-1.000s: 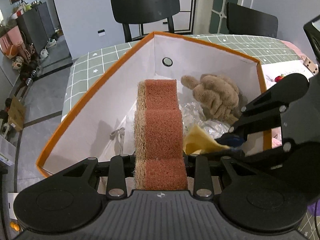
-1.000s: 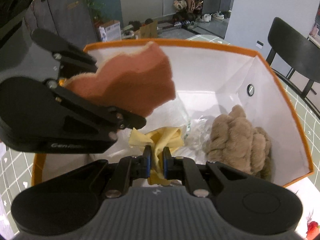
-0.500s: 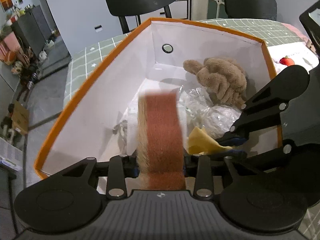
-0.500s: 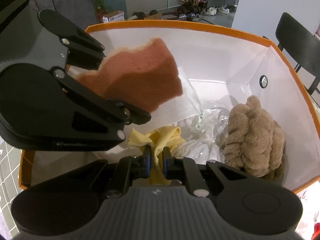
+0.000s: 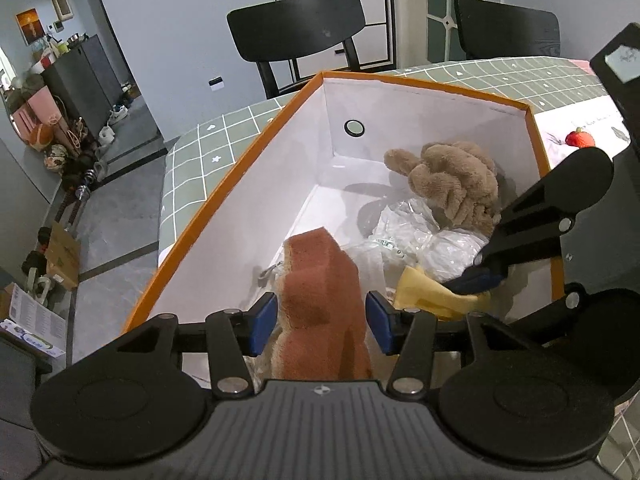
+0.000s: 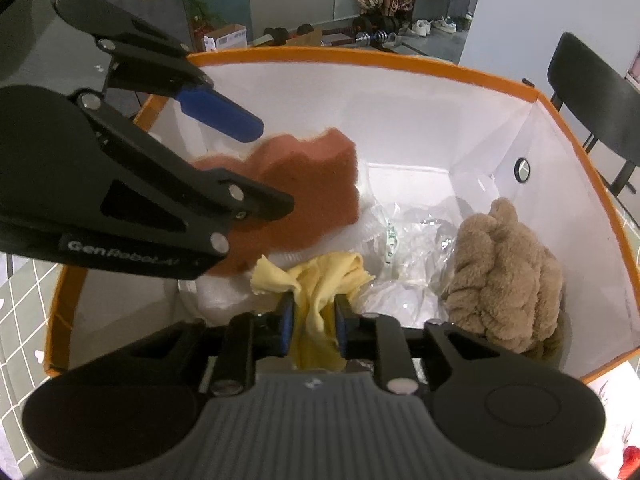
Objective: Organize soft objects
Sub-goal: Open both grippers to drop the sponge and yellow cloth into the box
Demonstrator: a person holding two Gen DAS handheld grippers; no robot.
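Observation:
An orange-rimmed white box (image 5: 248, 152) stands on the table. My left gripper (image 5: 322, 322) is open above the box; a rust-brown sponge (image 5: 320, 296) is loose between its blue pads, tilted and dropping. The sponge also shows in the right wrist view (image 6: 308, 196), blurred, under the left gripper (image 6: 256, 164). My right gripper (image 6: 310, 320) is shut on a yellow cloth (image 6: 320, 280) over the box; the cloth also shows in the left wrist view (image 5: 428, 292). A brown plush toy (image 5: 452, 184) and crumpled clear plastic (image 5: 416, 236) lie inside.
The box sits on a green grid tablecloth (image 5: 224, 140). Two black chairs (image 5: 300, 32) stand behind the table. A small red strawberry-like thing (image 5: 580, 139) lies on a white sheet at the right. Floor clutter lies at the far left.
My left gripper has opened and let go of the sponge, which tips and falls into the box. My right gripper still holds the yellow cloth.

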